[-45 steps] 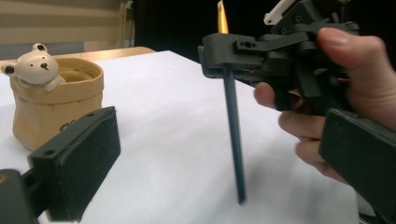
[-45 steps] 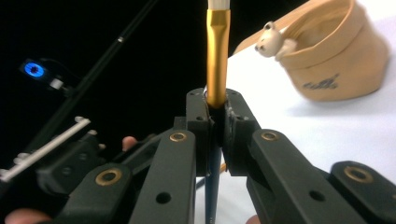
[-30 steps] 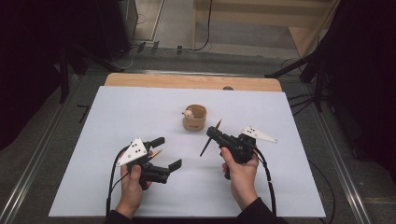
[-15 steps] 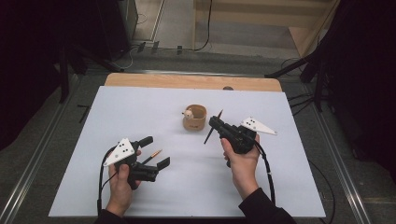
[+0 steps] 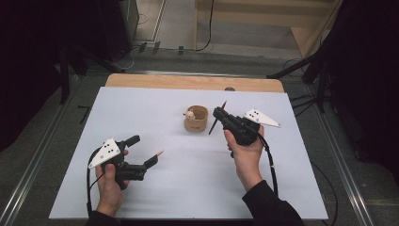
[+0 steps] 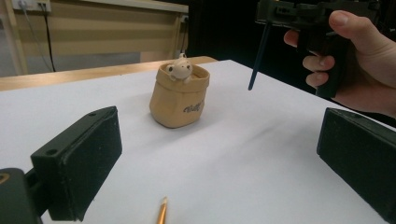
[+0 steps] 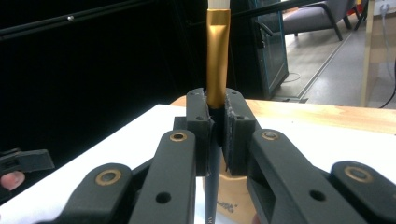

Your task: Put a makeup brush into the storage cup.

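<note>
From the high view, the tan pouch-shaped holder (image 5: 196,120) stands on the white table cover (image 5: 141,108), a small pale figure at its rim. The right gripper (image 5: 221,113) is just to the right of the holder, its jaws clamped on a dark-handled paintbrush (image 5: 217,120) that slants down toward the holder's side without touching it. The left gripper (image 5: 141,150) is well to the near left of the holder, jaws apart. A second brush with an orange tip (image 5: 157,154) lies on the cover just beside the left gripper's near jaw.

In the left gripper view, both black jaws stand wide apart with nothing between them. The holder (image 6: 179,98) sits ahead, the orange brush tip (image 6: 161,212) lies nearer than it, and the right gripper's hand (image 6: 348,60) holds the dark brush (image 6: 258,58) above and to the right of the holder.

In the right gripper view, the jaws are pressed on the brush (image 7: 217,70) at its gold ferrule, with the holder (image 7: 229,193) just behind them.
</note>
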Available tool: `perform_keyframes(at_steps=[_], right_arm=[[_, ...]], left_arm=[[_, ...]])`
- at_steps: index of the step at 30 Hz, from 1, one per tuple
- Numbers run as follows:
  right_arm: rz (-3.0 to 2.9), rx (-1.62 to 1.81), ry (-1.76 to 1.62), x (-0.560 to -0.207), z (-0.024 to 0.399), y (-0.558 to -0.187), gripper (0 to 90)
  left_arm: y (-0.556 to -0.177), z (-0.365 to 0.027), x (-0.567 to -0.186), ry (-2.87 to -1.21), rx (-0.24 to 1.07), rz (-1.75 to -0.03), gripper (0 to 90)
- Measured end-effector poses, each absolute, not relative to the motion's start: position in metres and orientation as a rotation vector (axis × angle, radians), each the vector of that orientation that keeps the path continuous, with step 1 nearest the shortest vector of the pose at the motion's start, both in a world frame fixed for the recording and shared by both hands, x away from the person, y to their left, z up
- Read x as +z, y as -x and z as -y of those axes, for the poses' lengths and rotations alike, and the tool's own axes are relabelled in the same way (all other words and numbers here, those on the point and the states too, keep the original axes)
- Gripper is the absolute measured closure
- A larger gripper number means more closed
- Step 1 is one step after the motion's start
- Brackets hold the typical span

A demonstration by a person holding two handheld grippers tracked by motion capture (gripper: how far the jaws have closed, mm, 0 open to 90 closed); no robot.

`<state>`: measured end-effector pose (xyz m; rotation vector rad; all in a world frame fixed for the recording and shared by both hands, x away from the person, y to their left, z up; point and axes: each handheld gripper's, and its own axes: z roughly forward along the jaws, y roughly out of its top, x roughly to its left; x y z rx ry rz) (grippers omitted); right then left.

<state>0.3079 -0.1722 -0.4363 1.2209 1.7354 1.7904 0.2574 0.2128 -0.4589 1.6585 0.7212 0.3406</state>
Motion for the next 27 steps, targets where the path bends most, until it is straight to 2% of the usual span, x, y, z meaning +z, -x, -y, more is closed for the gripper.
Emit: perform_keyframes(at_steps=[27], right_arm=[[-1.716,1.77,-1.082,-0.422,0.162,-0.343,84.4]], left_arm=[[-0.251,-0.249,-0.464,-1.642,0.381,-0.752,0.4]])
